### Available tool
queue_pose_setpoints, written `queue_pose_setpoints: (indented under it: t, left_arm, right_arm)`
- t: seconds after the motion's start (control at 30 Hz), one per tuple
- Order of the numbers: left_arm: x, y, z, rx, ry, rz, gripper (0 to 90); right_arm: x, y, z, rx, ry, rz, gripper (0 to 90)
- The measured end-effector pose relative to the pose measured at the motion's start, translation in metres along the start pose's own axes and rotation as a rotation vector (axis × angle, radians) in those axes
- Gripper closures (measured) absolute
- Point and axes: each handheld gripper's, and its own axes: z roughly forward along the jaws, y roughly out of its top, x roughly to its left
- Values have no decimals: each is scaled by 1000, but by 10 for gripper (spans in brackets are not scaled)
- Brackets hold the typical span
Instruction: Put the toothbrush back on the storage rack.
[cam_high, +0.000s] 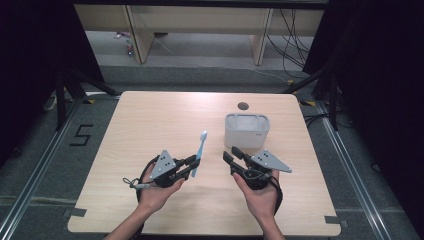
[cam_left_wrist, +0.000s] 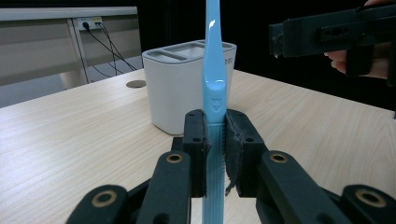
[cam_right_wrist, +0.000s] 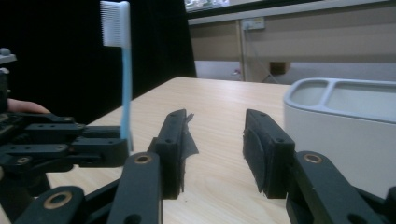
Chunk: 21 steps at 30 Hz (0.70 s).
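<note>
light-blue plastic toothbrush (cam_left_wrist: 214, 100) is clamped by its handle in the left gripper (cam_high: 191, 165), lifted left of the white compartmented holder (cam_high: 246, 131). insertion judged pending. right gripper (cam_right_wrist: 215, 149) jaws part-open, nothing between them.

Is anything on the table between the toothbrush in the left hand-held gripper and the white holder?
Nothing visible: bare table lies between the blue toothbrush, clamped in the left hand-held gripper, and the white holder. The right hand-held gripper hangs empty beside that path.

A black "5" is marked on the floor (cam_high: 81, 135) left of the table (cam_high: 150, 115).
</note>
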Motion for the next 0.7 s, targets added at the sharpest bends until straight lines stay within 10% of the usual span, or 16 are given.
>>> queue_pose_setpoints:
  t: [0.7]
  left_arm:
    - [-14, 4, 16, 4, -37, 0, 787]
  right_arm:
    - [19, 9, 25, -4, 72, -2, 672]
